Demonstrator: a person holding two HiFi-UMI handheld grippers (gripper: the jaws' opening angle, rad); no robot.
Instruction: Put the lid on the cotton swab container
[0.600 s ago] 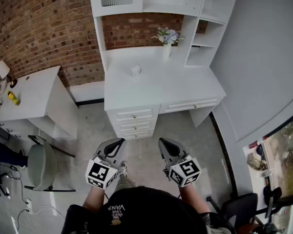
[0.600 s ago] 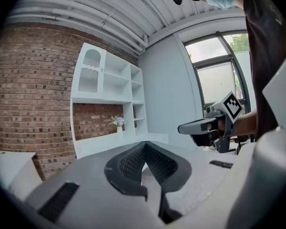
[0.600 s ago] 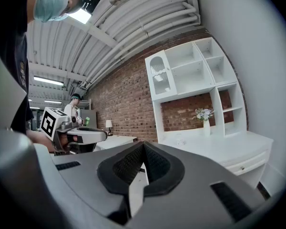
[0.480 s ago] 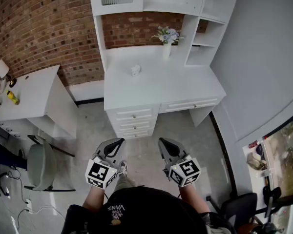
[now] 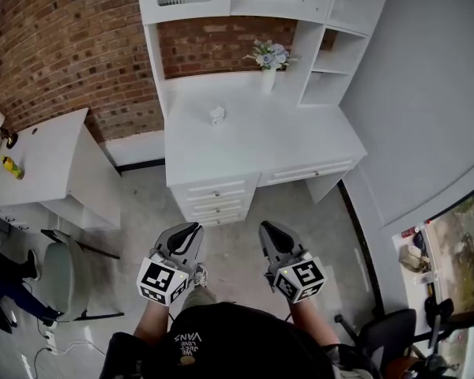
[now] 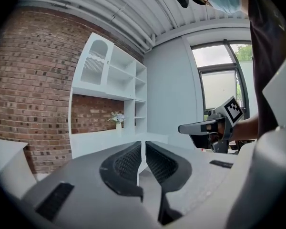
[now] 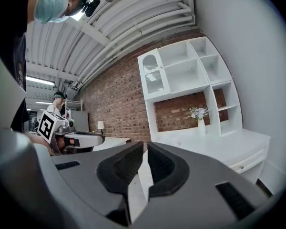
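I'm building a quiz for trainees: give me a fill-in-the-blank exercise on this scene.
The left tongs and right tongs are both ____ and empty.
The vase on the white desk holds ____.
The wall behind the desk is ____.
Missing words: shut; flowers; brick.

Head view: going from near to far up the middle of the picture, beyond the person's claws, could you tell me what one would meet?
Desk drawers → small white container on the desktop → flower vase → brick back panel.
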